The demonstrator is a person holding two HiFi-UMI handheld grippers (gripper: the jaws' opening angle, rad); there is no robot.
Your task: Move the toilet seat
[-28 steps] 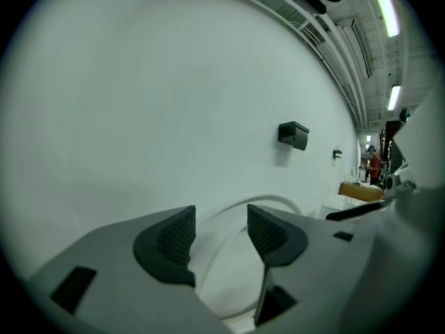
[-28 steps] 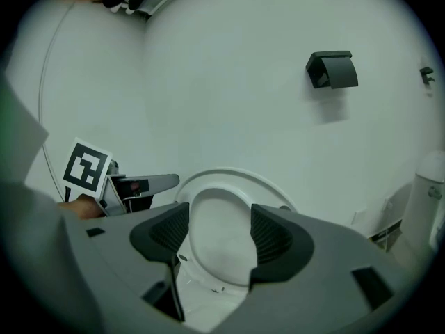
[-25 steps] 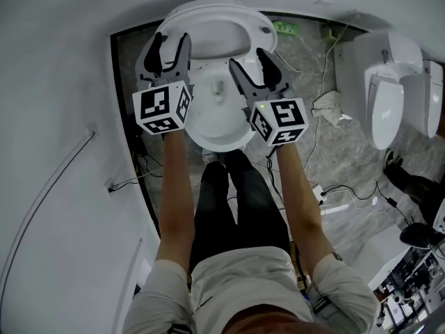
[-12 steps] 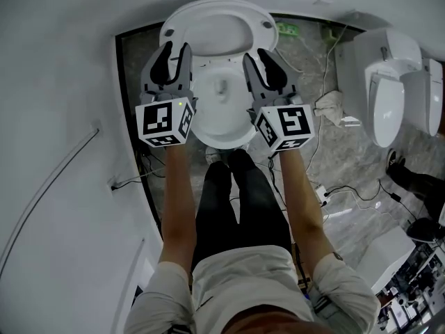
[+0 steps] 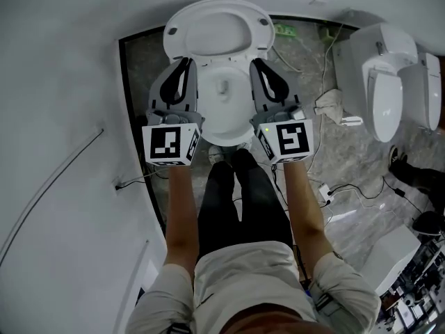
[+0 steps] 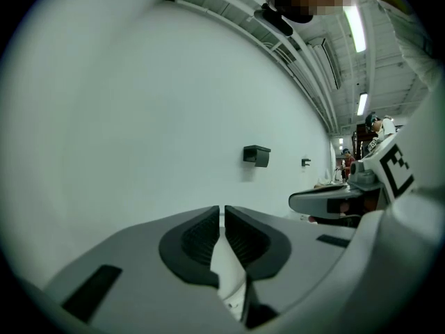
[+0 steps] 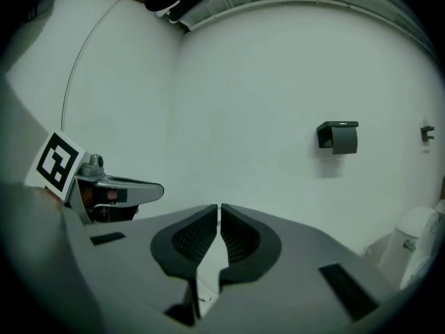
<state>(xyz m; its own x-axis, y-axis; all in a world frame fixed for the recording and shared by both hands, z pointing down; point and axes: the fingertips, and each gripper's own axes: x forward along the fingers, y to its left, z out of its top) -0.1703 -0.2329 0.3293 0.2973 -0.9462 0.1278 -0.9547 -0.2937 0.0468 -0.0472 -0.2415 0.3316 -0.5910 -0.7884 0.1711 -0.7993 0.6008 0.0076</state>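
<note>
A white toilet stands below me in the head view, its seat and lid point(image 5: 217, 30) raised against the back and the bowl point(image 5: 221, 110) uncovered. My left gripper point(image 5: 185, 62) hangs over the bowl's left rim and my right gripper point(image 5: 259, 62) over its right rim, both pointing at the raised seat. Neither touches it. The left gripper view has the left gripper point(image 6: 222, 209) shut, with only bare wall beyond the tips. In the right gripper view the right gripper point(image 7: 218, 207) is likewise shut and holds nothing.
A curved white wall runs along the left. A black paper holder point(image 7: 338, 136) hangs on the wall ahead. Two more white toilets point(image 5: 386, 82) stand at the right, with a rag point(image 5: 327, 106) and cables point(image 5: 334, 186) on the grey floor. The person's legs point(image 5: 233, 193) stand before the bowl.
Both grippers' jaws went from wide open to shut. Both grippers drew back from the raised seat toward the person and straightened along the bowl's sides.
</note>
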